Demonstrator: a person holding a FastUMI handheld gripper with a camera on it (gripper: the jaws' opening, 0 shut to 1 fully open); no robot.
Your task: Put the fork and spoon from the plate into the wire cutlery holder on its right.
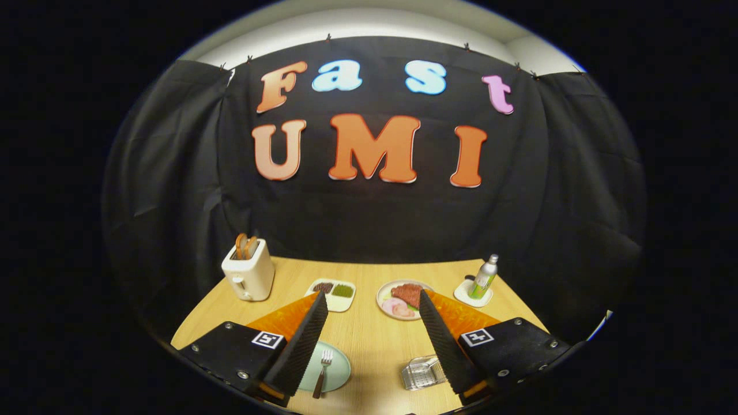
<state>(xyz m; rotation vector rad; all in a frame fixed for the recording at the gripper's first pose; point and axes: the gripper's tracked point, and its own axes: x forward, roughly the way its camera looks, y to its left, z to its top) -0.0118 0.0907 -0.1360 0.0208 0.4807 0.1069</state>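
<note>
Gripper spread wide, gripping nothing, hovering above the wooden table and looking forward and down.

Landmark: pale green plate, near table edge, just inboard of the left finger pad, partly hidden behind it.
- Fork lying on that plate, tines toward the far side, handle toward the near edge and overhanging the plate rim slightly. Long axis roughly along the fingers' forward direction, tilted a touch.
- Spoon: not made out; possibly hidden behind the left finger, can't tell.
- Wire cutlery holder to the right of the plate, well apart from it, bare table between, tucked against the right finger's inner side.
- Beyond the plate: divided dish with dark and green fillings, food plate, toaster far left, bottle on a coaster far right.

Key relation: fork sits below and left of gripper midline, closer to left finger than right. Judgement: needs shift left plus descent to centre the fork between the fingers. Handle running along finger direction suits a pinch across the handle's width, no big wrist roll needed. Thin, flat on plate, so likely slippery pick; handle overhang looks like the best bite point.

Task progress: nothing transferred yet, holder looks empty from here.
</note>
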